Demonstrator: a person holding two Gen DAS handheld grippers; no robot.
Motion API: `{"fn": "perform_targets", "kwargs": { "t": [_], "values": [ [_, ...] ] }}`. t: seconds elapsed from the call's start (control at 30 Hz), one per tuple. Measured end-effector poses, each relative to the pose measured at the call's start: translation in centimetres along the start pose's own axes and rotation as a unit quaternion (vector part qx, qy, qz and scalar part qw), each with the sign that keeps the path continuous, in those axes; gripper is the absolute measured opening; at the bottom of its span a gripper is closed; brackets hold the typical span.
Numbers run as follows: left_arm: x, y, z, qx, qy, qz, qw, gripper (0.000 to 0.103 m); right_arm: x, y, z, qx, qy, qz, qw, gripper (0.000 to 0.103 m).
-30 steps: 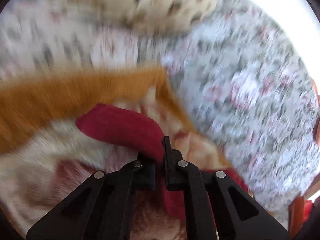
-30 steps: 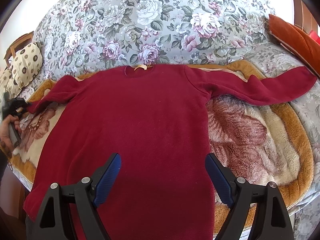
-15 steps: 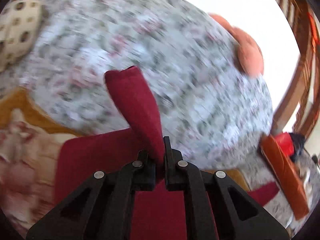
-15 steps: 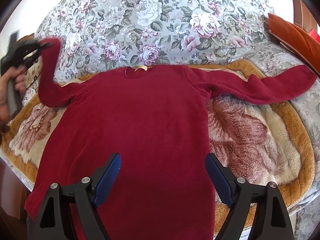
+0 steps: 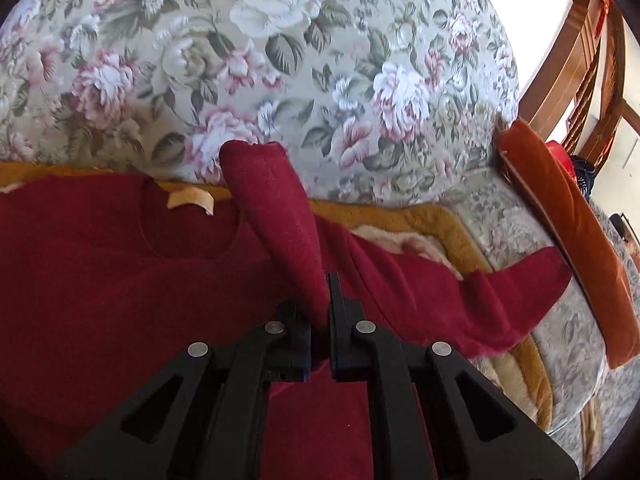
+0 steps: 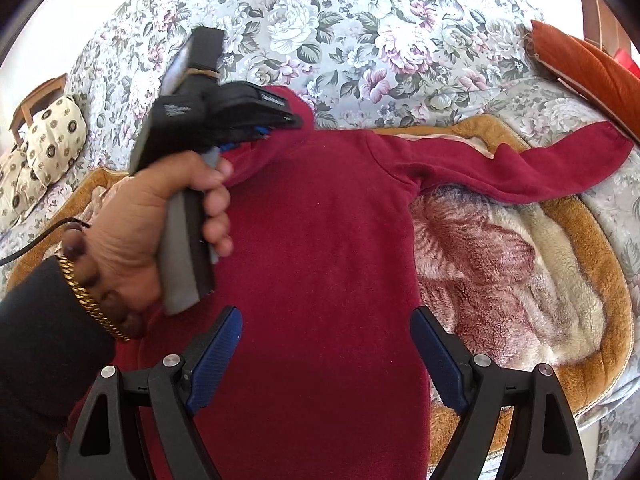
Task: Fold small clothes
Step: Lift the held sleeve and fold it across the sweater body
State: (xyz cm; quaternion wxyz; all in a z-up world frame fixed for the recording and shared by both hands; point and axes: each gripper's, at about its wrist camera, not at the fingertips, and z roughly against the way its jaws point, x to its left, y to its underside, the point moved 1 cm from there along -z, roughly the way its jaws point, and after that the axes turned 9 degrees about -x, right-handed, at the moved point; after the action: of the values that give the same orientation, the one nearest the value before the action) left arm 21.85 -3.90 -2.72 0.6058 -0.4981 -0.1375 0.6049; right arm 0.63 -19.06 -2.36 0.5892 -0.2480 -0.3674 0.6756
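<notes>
A dark red long-sleeved sweater (image 6: 320, 260) lies spread flat on a plush blanket (image 6: 500, 264). My left gripper (image 5: 320, 300) is shut on the sweater's left sleeve cuff (image 5: 272, 208) and holds it up above the sweater's chest, near the collar with its tan label (image 5: 190, 200). In the right wrist view the left gripper (image 6: 292, 120) is held in a hand over the upper left of the sweater. The other sleeve (image 6: 520, 164) lies stretched out to the right. My right gripper (image 6: 326, 344) is open and empty, hovering over the sweater's lower body.
The blanket lies on a bed with a floral cover (image 6: 360, 32). An orange cushion (image 6: 588, 68) is at the right, a patterned pillow (image 6: 48, 136) at the left. A wooden bed frame (image 5: 580, 52) stands at the far right.
My left gripper has carried the left sleeve up from the blanket's left edge and across to the right, over the sweater's chest. My right gripper has not moved.
</notes>
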Motion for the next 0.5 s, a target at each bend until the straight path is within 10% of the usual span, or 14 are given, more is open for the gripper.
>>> {"fn": "perform_targets", "kwargs": {
  "t": [0.13, 0.27, 0.5],
  "values": [
    [0.7, 1.2, -1.2, 0.042, 0.031, 0.022, 0.9984, 0.009, 0.1, 0.0, -0.1, 0.001, 0.001, -0.005, 1.0, 0.084],
    [1.1, 2.5, -1.3, 0.073, 0.053, 0.043, 0.995, 0.066, 0.2, 0.0, -0.1, 0.001, 0.003, -0.003, 1.0, 0.084],
    [1.2, 2.7, 1.1, 0.074, 0.086, 0.062, 0.9915, 0.066, 0.2, 0.0, 0.0, 0.002, 0.004, -0.002, 1.0, 0.084]
  ]
}}
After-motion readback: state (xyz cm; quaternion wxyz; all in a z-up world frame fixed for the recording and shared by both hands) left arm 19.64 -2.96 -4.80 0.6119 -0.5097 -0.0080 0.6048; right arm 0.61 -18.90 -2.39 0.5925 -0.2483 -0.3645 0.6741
